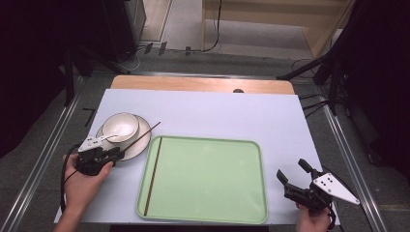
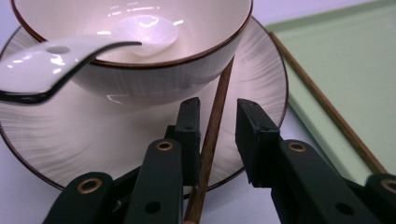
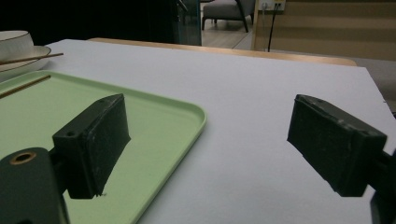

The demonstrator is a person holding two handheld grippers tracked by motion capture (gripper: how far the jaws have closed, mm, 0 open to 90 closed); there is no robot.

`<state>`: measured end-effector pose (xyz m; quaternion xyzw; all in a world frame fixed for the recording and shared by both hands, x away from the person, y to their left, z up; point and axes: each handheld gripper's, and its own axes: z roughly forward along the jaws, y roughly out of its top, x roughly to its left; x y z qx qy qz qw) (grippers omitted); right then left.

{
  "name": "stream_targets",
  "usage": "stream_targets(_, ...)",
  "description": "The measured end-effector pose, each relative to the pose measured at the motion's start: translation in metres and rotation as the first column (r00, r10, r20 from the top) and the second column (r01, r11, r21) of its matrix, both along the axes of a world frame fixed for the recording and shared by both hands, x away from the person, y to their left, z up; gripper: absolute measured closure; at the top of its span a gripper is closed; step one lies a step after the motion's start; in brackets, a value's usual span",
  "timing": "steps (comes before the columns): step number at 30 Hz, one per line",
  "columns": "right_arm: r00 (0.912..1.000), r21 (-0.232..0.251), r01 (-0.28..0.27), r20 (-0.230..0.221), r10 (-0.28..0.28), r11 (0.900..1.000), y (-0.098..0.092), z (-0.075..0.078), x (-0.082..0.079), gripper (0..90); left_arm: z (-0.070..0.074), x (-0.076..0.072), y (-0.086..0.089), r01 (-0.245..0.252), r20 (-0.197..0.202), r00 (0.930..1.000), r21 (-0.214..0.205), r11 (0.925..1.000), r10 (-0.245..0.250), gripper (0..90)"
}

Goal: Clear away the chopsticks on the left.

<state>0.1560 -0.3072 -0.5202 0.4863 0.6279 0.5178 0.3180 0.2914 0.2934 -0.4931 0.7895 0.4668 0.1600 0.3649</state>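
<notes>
**Left gripper lines up on the loose chopstick**

Left gripper (image 2: 215, 135) straddles the chopstick (image 2: 215, 116) lying across the saucer (image 2: 261, 79) beside the bowl (image 2: 154, 70), jaws apart, one pad (image 2: 189, 135) touching it. Thin, stiff, light, likely slippery; grab near this end. Ceramic close by, spoon (image 2: 51, 63) overhanging. Its mate (image 1: 153, 175) lies in the green tray (image 1: 208, 181), room aplenty. Right gripper (image 3: 210, 144) hovers, spread wide.

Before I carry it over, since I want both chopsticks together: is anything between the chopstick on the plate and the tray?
Nothing visible blocks it. The chopstick lies on the plate against the bowl, between the open left tongs. The tray beside the plate holds just the other chopstick.
</notes>
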Motion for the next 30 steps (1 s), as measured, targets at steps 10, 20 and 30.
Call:
stream_targets(10, 1.0, 0.001, 0.003, 0.0, -0.003, 1.0, -0.002, 0.0, 0.0, 13.0, -0.008, 0.009, -0.004, 0.02, -0.054, 0.9984, 0.02, 0.9996, -0.019, 77.1)
stream_targets(20, 1.0, -0.001, 0.004, 0.003, -0.004, 1.0, -0.003, 0.0, -0.001, 13.0, 0.002, 0.0, -0.012, 0.083, -0.045, 0.9956, 0.008, 0.9965, -0.083, 84.5)
stream_targets(30, 1.0, 0.0, -0.001, 0.003, 0.001, 1.0, -0.001, 0.0, 0.0, 13.0, 0.007, -0.028, -0.048, 0.127, -0.041, 0.9907, -0.073, 0.9892, -0.13, 84.5)
